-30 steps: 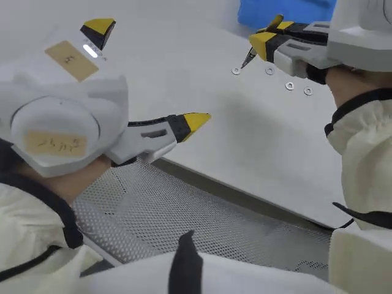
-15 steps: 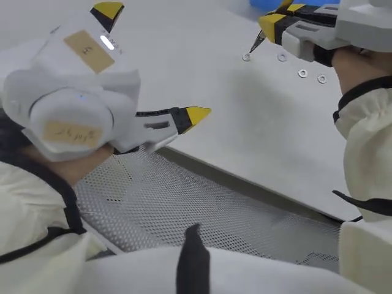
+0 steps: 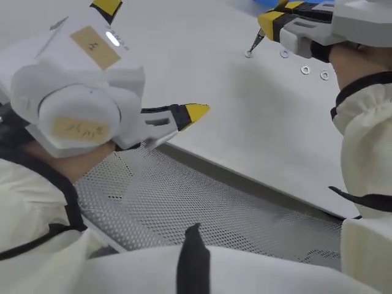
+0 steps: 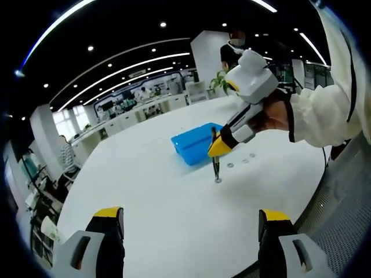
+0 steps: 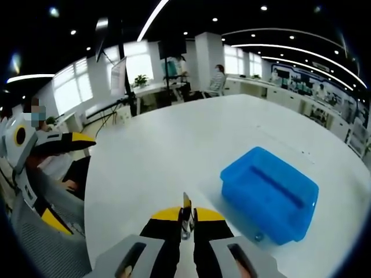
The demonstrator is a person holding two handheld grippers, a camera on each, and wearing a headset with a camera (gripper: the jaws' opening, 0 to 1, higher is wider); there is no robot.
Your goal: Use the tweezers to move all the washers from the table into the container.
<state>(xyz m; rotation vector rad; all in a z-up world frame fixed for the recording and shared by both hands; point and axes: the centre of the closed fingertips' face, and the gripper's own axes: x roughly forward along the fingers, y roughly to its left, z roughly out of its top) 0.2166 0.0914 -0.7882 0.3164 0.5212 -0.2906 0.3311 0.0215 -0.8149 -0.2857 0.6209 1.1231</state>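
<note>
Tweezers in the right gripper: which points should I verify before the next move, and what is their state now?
1. Right gripper shut on thin metal tweezers: ok.
2. Tweezers' tip at a small metal ring washer on the white table: ok.
3. Washer pinched between the tips: cannot tell.
4. Blue plastic container near, way to it free: ok.
5. Left gripper open, away from the work: ok.

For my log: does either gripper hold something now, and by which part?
The right gripper is shut on the tweezers, clamping their upper part; the tips point down at the table. The left gripper is open and empty.
</note>
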